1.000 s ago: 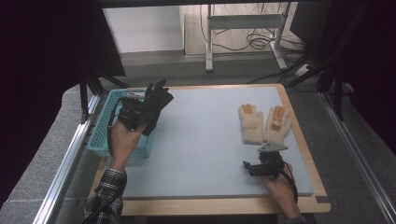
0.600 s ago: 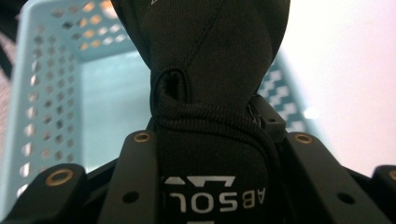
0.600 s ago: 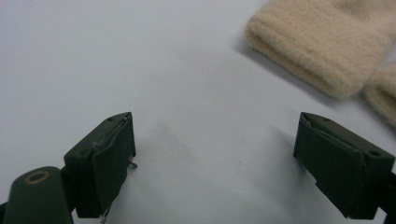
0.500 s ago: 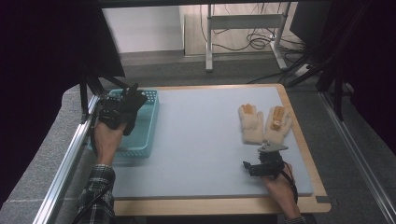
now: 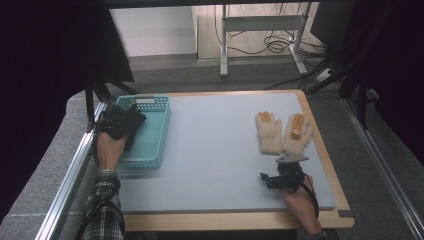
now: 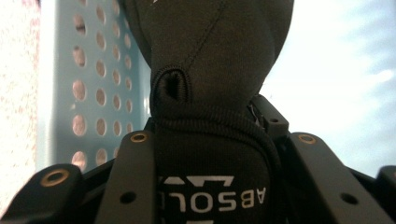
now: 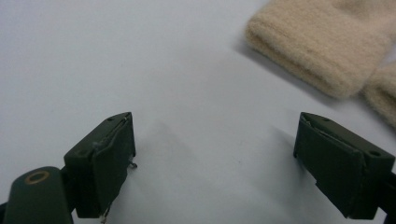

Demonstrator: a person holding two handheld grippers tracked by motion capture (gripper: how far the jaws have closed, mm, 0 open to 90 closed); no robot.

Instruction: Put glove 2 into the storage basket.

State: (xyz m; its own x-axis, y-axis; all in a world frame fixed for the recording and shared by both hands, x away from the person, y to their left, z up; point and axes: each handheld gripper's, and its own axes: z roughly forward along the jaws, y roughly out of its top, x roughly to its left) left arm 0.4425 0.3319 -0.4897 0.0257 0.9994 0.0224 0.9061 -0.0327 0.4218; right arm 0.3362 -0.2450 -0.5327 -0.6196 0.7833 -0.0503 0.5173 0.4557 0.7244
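Observation:
A black glove (image 5: 134, 121) with white lettering on its cuff is clamped in my left gripper (image 5: 119, 124), which hangs over the left part of a teal perforated basket (image 5: 152, 145). In the left gripper view the glove (image 6: 210, 60) bulges up between the two jaws, with the basket wall (image 6: 88, 93) behind it. My right gripper (image 5: 265, 178) rests low on the grey mat, jaws wide apart with nothing between them (image 7: 212, 135). A pair of cream knitted gloves (image 5: 272, 132) lies just beyond it; one cuff (image 7: 322, 46) is at the upper right of the right gripper view.
The grey mat (image 5: 215, 150) covers a wooden table with a raised rim. The basket stands at the mat's left edge, beside a metal rail (image 5: 70, 175). Behind the table are a desk frame and cables on the floor.
My left hand has carried the black glove leftward and down, from the basket's right side to over its left part. The right gripper has not moved.

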